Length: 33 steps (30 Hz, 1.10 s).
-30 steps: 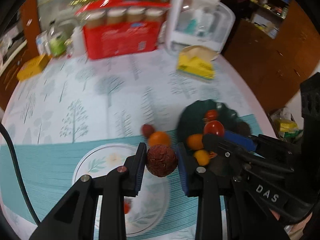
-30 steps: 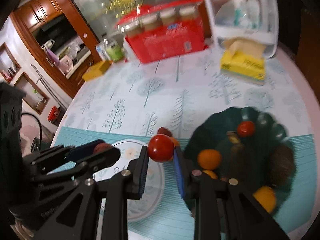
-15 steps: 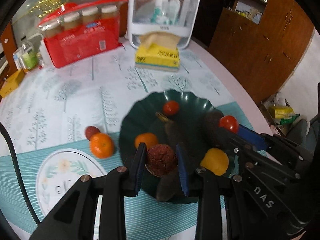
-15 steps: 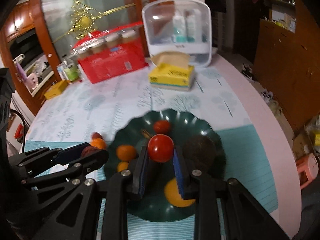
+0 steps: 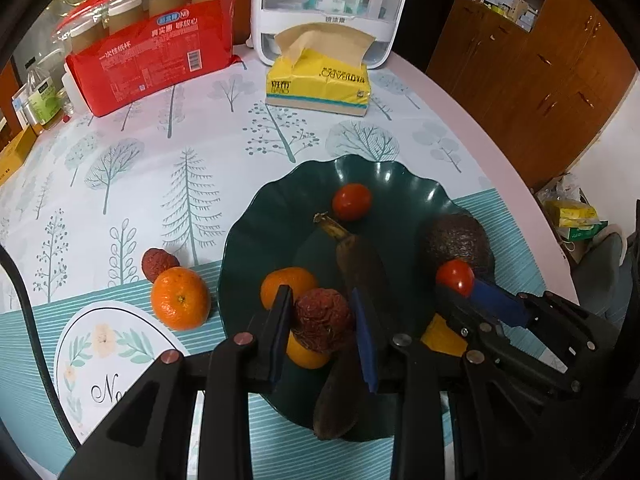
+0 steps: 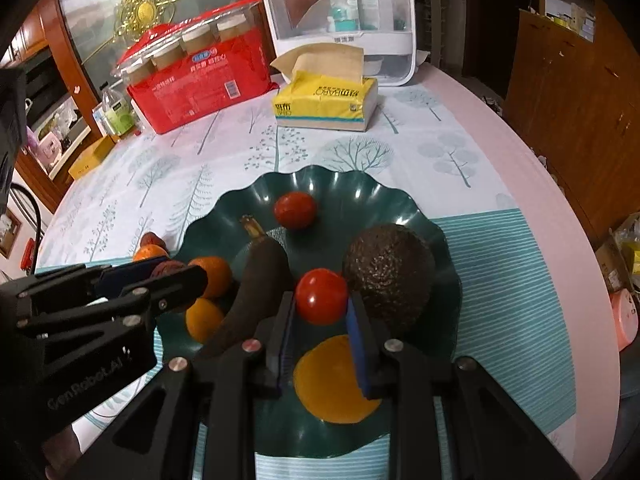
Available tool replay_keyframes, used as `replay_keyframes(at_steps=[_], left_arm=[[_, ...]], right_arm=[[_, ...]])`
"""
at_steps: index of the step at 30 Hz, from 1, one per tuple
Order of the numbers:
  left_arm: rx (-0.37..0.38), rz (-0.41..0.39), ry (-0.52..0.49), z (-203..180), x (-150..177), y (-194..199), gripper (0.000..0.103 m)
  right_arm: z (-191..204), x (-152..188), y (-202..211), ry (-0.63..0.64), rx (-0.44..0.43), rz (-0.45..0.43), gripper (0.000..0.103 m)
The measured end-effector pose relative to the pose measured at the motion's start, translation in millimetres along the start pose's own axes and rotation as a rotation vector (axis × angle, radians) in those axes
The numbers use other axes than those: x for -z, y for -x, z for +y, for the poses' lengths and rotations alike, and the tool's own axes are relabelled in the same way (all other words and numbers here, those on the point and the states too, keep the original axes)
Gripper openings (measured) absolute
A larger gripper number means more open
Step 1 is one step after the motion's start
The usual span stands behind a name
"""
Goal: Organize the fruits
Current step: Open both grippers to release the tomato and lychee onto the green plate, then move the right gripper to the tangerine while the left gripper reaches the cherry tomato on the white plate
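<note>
Fruit sorting is under way at a dark green scalloped plastic bowl [image 5: 280, 216] that stands on a round table covered with a tree-print cloth [image 5: 188, 148].

Left gripper [image 5: 323, 316]: fingers clamped on a wrinkled brown-red lychee [image 5: 322, 318], held over the near-left part of the bowl. A small orange mandarin [image 5: 286, 286] lies in the bowl just behind the left finger, and a second orange fruit [image 5: 306, 354] shows under the lychee.

Right gripper [image 6: 320, 306]: fingers clamped on a glossy red cherry tomato [image 6: 321, 295], held over the middle of the bowl, just beside a dark, rough-skinned avocado [image 6: 390, 270] that rests at the bowl's right side. A round yellow-orange fruit [image 6: 334, 380] lies in the bowl beneath this gripper.

Other bowl contents: a second red cherry tomato [image 5: 351, 202] near the far rim, and a blackened overripe banana [image 5: 360, 264] lying lengthwise through the centre.

Outside the bowl, on the cloth to its left: a loose orange mandarin [image 5: 180, 298] touching a second brown-red lychee [image 5: 158, 264] behind it.

At the far side of the table: a yellow tissue pack [image 5: 318, 80], a red package of paper cups [image 5: 152, 56] and a white storage case with a clear lid [image 5: 332, 4].
</note>
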<state>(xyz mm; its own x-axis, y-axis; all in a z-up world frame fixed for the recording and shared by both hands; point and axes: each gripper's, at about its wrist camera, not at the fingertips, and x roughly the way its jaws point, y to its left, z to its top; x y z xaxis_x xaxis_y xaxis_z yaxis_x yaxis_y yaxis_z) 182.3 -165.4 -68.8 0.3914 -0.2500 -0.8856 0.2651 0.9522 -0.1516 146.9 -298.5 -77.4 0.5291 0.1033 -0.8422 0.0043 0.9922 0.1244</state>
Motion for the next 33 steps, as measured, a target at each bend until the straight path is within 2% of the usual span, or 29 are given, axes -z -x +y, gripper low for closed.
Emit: replay_keyframes(at_steps=[4, 6, 7, 9, 10, 12, 14, 15, 20, 33], left_arm=[[-0.029, 0.023, -0.001, 0.1, 0.2, -6.5, 0.030], [-0.088, 0.032, -0.023, -3.6, 1.0, -8.1, 0.044], [-0.129, 0.030, -0.033, -4.8, 1.4, -7.6, 0.048], [-0.196, 0.008, -0.049, -5.0, 2.1, -3.7, 0.065], [-0.202, 0.001, -0.047, -3.3, 1.8, -1.7, 0.068], [-0.161, -0.012, -0.015, 3.3, 1.5, 4.3, 0.083], [-0.097, -0.017, 0.020, 8.5, 2.0, 9.6, 0.084], [-0.091, -0.015, 0.022, 8.8, 2.1, 10.9, 0.084], [-0.119, -0.033, 0.001, 4.8, 5.6, 17.9, 0.084], [-0.116, -0.048, 0.009, 2.1, 14.3, 32.5, 0.085]], right_arm=[[3.6, 3.1, -9.0, 0.024, 0.042, 0.017, 0.026], [3.6, 4.0, -13.1, 0.023, 0.037, 0.037, 0.029], [3.7, 4.3, -13.6, 0.023, 0.034, 0.040, 0.031], [4.5, 5.4, -13.3, 0.030, 0.042, 0.040, 0.031], [4.8, 5.8, -12.4, 0.036, 0.048, 0.039, 0.031], [3.8, 6.5, -10.9, 0.033, 0.051, 0.035, 0.032], [2.8, 6.6, -9.8, 0.028, 0.035, 0.032, 0.039], [2.8, 6.8, -8.6, 0.026, 0.030, 0.027, 0.041], [6.3, 7.9, -4.1, 0.037, 0.048, 0.011, 0.044], [9.6, 10.8, 7.9, 0.029, 0.061, -0.009, 0.044]])
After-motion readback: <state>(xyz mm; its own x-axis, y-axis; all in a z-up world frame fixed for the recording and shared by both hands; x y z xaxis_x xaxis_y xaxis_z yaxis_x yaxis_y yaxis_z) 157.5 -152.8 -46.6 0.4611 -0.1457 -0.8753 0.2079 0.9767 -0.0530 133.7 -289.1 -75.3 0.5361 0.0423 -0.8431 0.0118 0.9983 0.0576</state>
